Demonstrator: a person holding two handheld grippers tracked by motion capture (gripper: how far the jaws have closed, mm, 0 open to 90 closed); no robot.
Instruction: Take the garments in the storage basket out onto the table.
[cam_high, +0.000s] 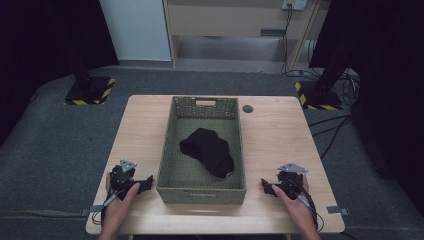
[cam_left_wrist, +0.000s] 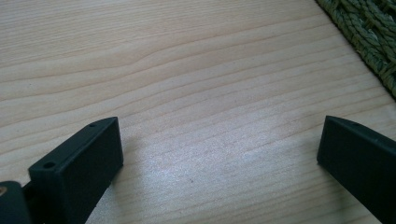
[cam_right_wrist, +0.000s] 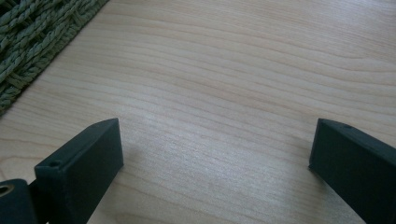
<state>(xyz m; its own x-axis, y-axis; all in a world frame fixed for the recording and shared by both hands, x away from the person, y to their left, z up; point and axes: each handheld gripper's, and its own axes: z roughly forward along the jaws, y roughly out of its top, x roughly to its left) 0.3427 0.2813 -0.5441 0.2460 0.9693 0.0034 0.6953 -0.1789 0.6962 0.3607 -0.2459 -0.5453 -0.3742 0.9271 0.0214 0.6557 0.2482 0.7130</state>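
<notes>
A green woven basket (cam_high: 172, 150) stands in the middle of the wooden table (cam_high: 280, 135). Inside it lies a crumpled black cloth (cam_high: 209, 150). My left gripper (cam_high: 145, 184) rests on the table just left of the basket's near corner, held by a hand. Its jaws stand wide open over bare wood, as the left gripper (cam_left_wrist: 219, 144) view shows, with the basket's weave (cam_left_wrist: 369, 37) at the upper right. My right gripper (cam_high: 265, 187) rests right of the basket's near corner. The right gripper (cam_right_wrist: 217, 142) is open too, with the basket (cam_right_wrist: 32, 42) at the upper left.
A small dark round disc (cam_high: 247, 108) sits on the table beyond the basket's far right corner. Stand bases with yellow-black tape (cam_high: 90, 90) sit on the grey floor at both far corners. Cables (cam_high: 330, 130) run along the floor at the right.
</notes>
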